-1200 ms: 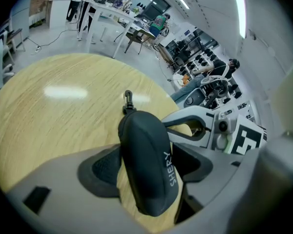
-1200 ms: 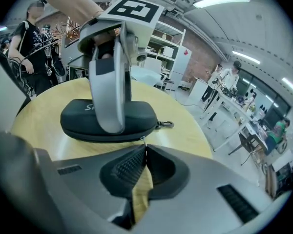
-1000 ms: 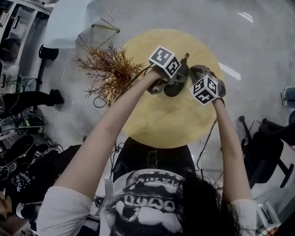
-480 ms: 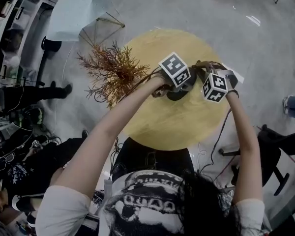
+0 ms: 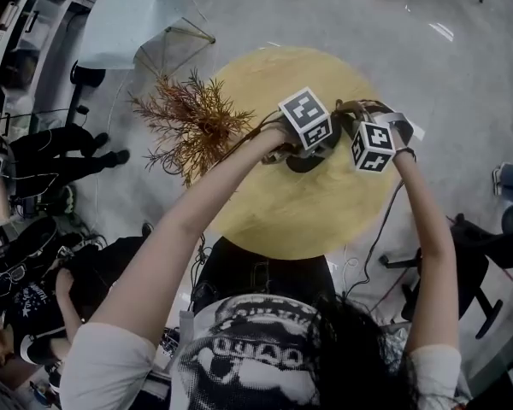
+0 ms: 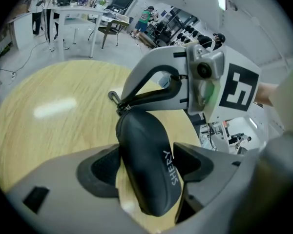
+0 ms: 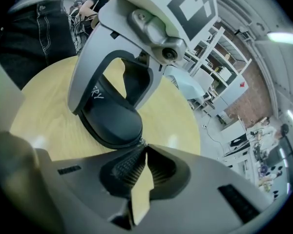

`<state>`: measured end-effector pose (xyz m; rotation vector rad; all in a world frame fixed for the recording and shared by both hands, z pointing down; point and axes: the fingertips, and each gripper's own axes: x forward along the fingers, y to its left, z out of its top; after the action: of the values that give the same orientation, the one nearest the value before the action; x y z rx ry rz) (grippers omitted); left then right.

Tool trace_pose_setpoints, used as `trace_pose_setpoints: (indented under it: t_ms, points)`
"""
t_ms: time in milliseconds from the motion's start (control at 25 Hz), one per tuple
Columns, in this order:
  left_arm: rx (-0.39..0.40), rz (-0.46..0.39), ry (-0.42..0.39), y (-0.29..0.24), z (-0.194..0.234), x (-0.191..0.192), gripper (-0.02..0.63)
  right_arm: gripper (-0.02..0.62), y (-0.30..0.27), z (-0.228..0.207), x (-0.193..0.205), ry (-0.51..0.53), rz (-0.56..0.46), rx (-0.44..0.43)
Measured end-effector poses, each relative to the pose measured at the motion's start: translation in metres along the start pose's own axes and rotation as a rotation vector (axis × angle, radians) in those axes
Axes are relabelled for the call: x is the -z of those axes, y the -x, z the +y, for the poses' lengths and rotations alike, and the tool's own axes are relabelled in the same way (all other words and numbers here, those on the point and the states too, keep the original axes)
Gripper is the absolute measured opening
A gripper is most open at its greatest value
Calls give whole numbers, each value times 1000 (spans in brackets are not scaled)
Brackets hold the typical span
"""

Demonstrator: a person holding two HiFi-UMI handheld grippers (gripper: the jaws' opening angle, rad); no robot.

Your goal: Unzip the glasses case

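Here the glasses case (image 6: 151,179) is a black, oblong, soft-sided pod with pale lettering down one side, over the round yellow worktop (image 6: 49,126). The left gripper (image 6: 147,165) has its jaws spread across the case's width, clamped on it. The right gripper (image 7: 144,152) has its jaws nearly together, pinching the zip pull (image 7: 142,141) at the case's end.

Right gripper (image 7: 143,152): jaw tips pinched together right at the near end of the black glasses case (image 7: 110,121), on the small metal zipper pull (image 7: 143,142); only a thin wedge gap shows behind the tips. Left gripper (image 7: 107,106) comes in from above, grey fingers (image 7: 83,77) straddling the case, its marker cube (image 7: 190,4) at top. The case sits over the round wooden table (image 7: 44,116). Background: white shelving (image 7: 219,67), and a person's black jeans (image 7: 34,28).
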<state>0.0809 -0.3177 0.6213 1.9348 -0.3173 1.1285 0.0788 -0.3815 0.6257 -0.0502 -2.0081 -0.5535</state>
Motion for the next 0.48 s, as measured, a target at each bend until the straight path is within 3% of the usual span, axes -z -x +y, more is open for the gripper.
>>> trace_pose_setpoints:
  t_ms: [120, 280, 480]
  points:
    - [0, -16, 7, 0, -1, -1, 345, 17, 3, -1, 2, -57, -3, 30]
    - [9, -104, 35, 0, -3, -3, 346, 33, 6, 4, 10, -138, 13, 77]
    - [-77, -213, 29, 12, -3, -3, 347, 100, 21, 19, 19, -298, 30, 125]
